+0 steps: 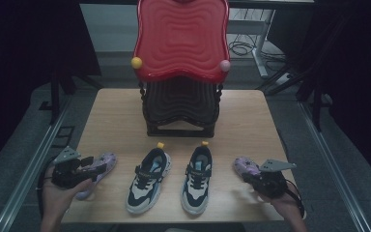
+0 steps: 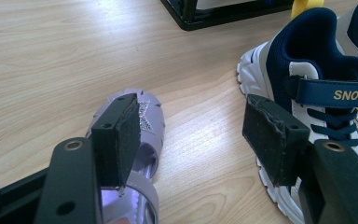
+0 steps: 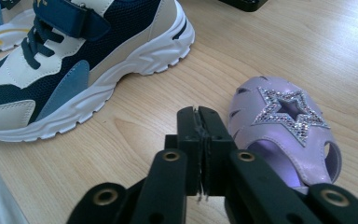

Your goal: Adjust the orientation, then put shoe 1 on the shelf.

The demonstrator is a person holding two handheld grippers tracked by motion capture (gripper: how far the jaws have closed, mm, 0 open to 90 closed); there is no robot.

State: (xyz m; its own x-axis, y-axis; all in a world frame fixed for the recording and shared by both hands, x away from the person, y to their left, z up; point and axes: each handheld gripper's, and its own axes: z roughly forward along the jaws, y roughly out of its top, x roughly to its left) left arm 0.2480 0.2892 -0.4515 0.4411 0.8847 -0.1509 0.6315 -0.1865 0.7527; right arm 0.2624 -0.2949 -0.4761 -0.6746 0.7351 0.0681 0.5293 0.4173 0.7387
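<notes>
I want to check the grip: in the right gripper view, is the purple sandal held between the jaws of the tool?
No, the right tool has its jaws pressed together on nothing, and the purple sandal lies beside them on the table.

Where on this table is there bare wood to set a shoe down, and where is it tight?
Bare wood lies left and right of the black rack, between it and the table edges. A narrower strip runs between rack and sneakers. The front row is crowded: left sandal, both sneakers, right sandal, with both grippers there.

The high view is dim, with dark sides. Both gripper views are bright, and light shines on the desk [image 2: 205,135].
</notes>
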